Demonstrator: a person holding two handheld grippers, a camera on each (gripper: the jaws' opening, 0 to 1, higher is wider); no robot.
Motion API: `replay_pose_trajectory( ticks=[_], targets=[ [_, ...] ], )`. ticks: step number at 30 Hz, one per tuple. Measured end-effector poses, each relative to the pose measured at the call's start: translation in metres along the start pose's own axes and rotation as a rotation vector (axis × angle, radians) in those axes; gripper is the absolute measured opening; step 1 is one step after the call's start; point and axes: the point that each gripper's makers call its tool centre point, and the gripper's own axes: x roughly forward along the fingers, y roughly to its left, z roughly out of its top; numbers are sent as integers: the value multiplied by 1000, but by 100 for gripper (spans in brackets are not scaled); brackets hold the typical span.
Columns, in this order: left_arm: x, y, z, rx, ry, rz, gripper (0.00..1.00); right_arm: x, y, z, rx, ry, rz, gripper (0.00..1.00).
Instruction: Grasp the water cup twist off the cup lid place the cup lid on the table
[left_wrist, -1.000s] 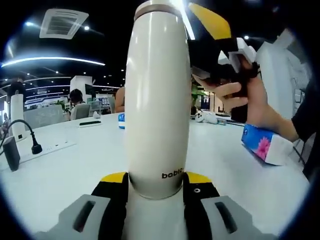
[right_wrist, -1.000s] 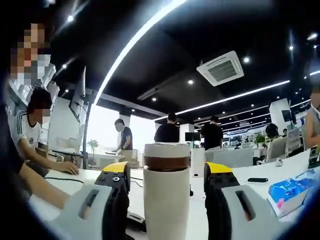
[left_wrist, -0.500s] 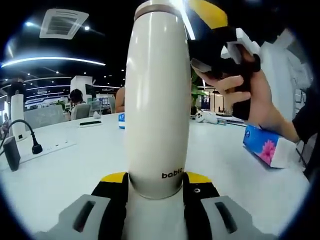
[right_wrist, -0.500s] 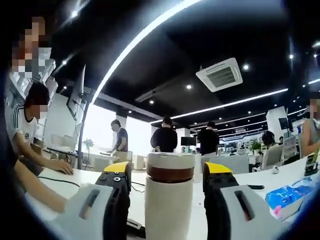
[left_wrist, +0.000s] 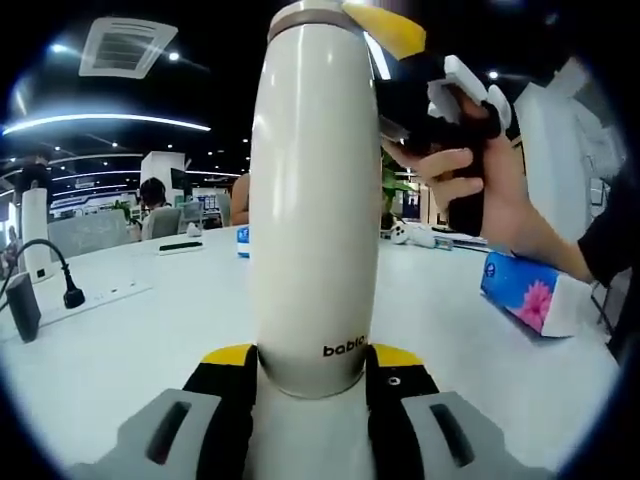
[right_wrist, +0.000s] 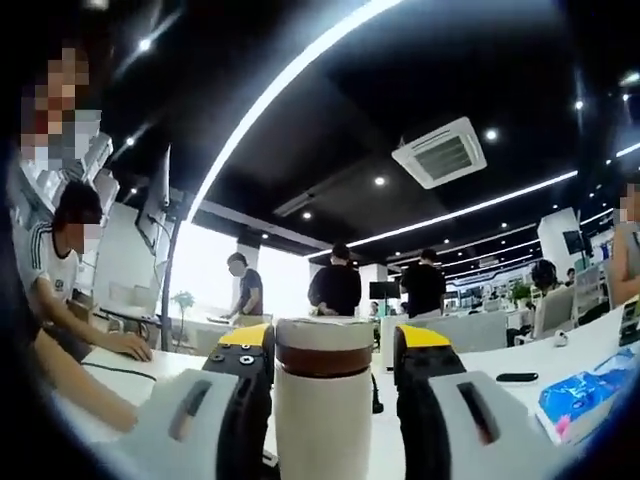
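A tall cream water cup (left_wrist: 315, 200) marked "babic" stands upright on the white table (left_wrist: 130, 340). My left gripper (left_wrist: 315, 385) is shut on its base. The cup's cream lid (right_wrist: 325, 335), with a brown band under it, sits between the yellow-tipped jaws of my right gripper (right_wrist: 330, 345). Those jaws stand close on either side, with a thin gap on the right, so the gripper is still open. In the left gripper view, the right gripper (left_wrist: 388, 28) and the hand (left_wrist: 480, 190) holding it reach the cup's top from the upper right.
A blue tissue pack (left_wrist: 525, 295) (right_wrist: 585, 395) lies on the table right of the cup. A power strip (left_wrist: 100, 295) with a black adapter (left_wrist: 20, 310) sits at the left. A seated person's arm (right_wrist: 60, 375) rests on the table, and people stand far off.
The right gripper has moved in over the cup's top, and its jaws have narrowed around the lid. The left gripper and the cup have stayed still.
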Motion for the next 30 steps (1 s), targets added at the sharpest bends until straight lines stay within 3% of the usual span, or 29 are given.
replay_pose_trajectory(
  ticks=[5,14,30],
  targets=[
    [0,0,0,-1,1,-1,45,2,5,-2,-8,4,39,43],
    [2,0,-1,-1,1,-1,45,0,4,-2,-10,-22,133,43],
    [3,-1,-1,-3,1,0,45,0,2,-4,93,-59,225,43]
  ],
)
